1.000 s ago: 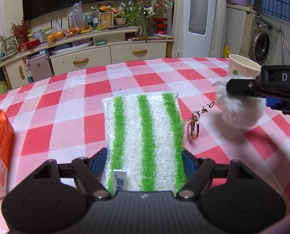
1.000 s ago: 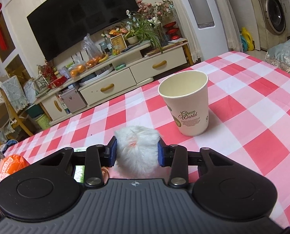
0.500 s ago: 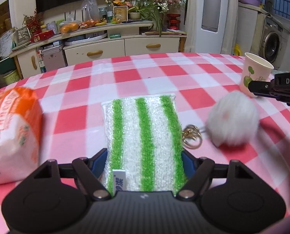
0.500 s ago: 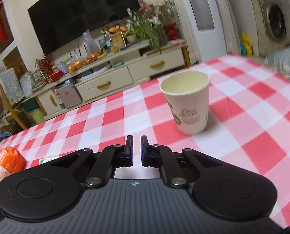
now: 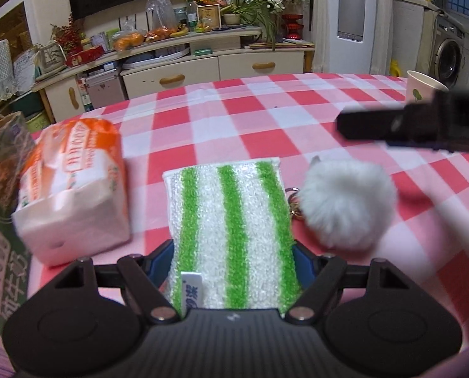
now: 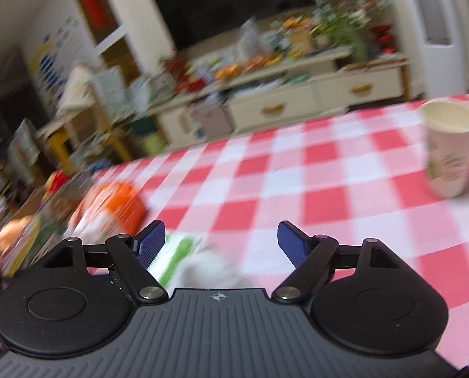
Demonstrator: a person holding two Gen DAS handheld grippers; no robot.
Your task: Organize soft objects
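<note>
My left gripper (image 5: 232,252) is shut on a green-and-white striped sponge cloth (image 5: 231,208), held low over the red-checked tablecloth (image 5: 265,119). A white fluffy pompom keychain (image 5: 344,201) lies on the cloth just right of the sponge, its metal ring (image 5: 294,201) between them. Above the pompom hovers a dark, blurred finger (image 5: 376,124) of my right gripper. In the right wrist view, the right gripper (image 6: 220,231) has its jaws opening wide with nothing between them. The pompom (image 6: 209,267) and the sponge (image 6: 174,252) show blurred below it.
An orange-and-white tissue pack (image 5: 73,186) lies left of the sponge, also visible as the tissue pack (image 6: 114,208) in the right view. A paper cup (image 5: 420,89) (image 6: 448,151) stands at the far right. A green printed bag (image 5: 1,252) sits at the left edge.
The right gripper let go of the pompom, which dropped onto the cloth, then closed empty and opened wide while swinging left. The left gripper carried the sponge closer to the tissue pack.
</note>
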